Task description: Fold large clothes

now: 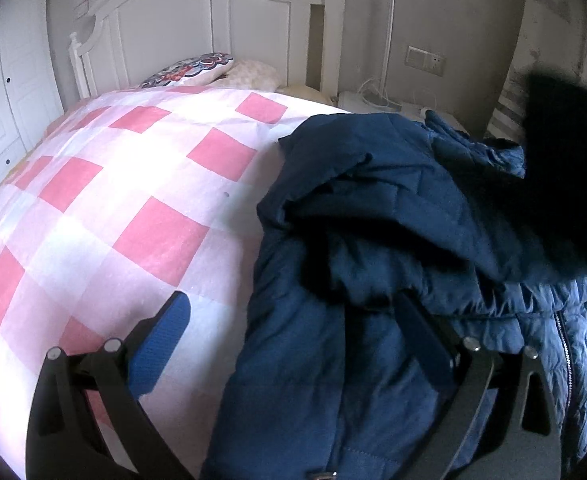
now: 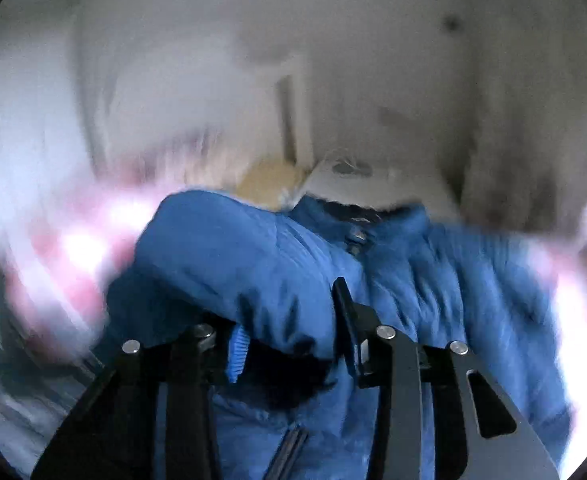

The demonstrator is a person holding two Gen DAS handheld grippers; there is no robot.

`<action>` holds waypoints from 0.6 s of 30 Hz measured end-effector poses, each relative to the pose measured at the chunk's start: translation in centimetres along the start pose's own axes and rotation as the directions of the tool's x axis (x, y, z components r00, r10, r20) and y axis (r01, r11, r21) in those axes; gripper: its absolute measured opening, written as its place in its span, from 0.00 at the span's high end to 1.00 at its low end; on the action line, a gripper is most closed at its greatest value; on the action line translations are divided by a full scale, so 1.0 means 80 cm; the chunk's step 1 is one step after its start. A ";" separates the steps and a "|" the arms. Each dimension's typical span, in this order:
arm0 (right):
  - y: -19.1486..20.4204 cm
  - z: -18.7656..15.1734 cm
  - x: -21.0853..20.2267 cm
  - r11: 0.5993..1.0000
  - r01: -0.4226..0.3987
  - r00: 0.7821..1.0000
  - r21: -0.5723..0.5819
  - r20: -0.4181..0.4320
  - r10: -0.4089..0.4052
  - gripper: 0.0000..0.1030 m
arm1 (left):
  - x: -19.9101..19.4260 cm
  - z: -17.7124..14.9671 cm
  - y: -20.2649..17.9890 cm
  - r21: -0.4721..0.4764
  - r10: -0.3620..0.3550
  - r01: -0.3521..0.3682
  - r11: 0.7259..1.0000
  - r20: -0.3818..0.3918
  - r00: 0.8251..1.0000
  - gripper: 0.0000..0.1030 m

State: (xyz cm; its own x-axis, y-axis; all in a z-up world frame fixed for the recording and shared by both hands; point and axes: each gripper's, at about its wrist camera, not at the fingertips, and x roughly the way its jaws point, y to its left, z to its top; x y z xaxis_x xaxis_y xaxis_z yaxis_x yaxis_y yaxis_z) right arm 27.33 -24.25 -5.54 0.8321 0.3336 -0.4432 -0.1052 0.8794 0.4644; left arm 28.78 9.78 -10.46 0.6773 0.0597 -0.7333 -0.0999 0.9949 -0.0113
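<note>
Pinching a thick bunch of blue fabric, the right tongs point(image 2: 293, 328) stood narrowed on a fold of the navy padded jacket point(image 1: 373, 216), the quilted cloth bulging up and over the pads point(image 2: 236, 350); that view was smeared by blur, so how deep the bite went could not be told. The left tongs point(image 1: 293, 344) stood wide, holding nothing: the left-hand pad point(image 1: 159, 344) hung over the pink-and-white checked duvet point(image 1: 125, 200), while the right-hand finger was laid over the jacket's near end, whether touching it could not be told.

From the left tongs the jacket lay ahead and to the right, heaped along the right edge of the bed, its long axis running from near to far toward the white headboard point(image 1: 197, 20). Its dark fur-trimmed hood point(image 1: 561, 168) lay at the far right, the zip point(image 1: 565, 344) down the right side. The near end sat already between the left tongs' open fingers, so that hand seemed the better placed to take the near edge, a short drop and a closing being what the fold would probably need next.
</note>
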 end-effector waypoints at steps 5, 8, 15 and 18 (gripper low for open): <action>-0.137 -0.014 -0.012 0.948 0.061 0.997 0.314 -0.067 -0.041 0.65 | 0.002 0.001 -0.002 0.007 0.008 -0.008 1.000 -0.005 1.000 0.02; -0.153 -0.026 -0.001 0.936 0.045 0.994 0.350 -0.108 -0.008 0.57 | 0.003 0.001 -0.001 0.004 0.010 -0.010 1.000 -0.007 1.000 0.02; -0.147 -0.020 0.001 0.941 0.019 0.997 0.339 -0.082 0.010 0.27 | 0.006 0.002 0.006 -0.012 0.006 -0.006 1.000 -0.009 1.000 0.02; -0.157 -0.024 0.006 0.932 0.037 0.995 0.360 -0.104 0.000 0.63 | 0.006 0.002 0.005 -0.007 0.009 -0.009 1.000 -0.010 1.000 0.02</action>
State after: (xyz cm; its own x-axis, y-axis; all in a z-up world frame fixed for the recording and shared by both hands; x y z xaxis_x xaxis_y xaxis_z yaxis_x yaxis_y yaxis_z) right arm 27.99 -34.46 -13.05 0.7706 0.3674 -0.5207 0.1289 0.7103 0.6920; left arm 29.16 10.25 -10.74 0.6695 0.0674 -0.7398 -0.1110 0.9938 -0.0100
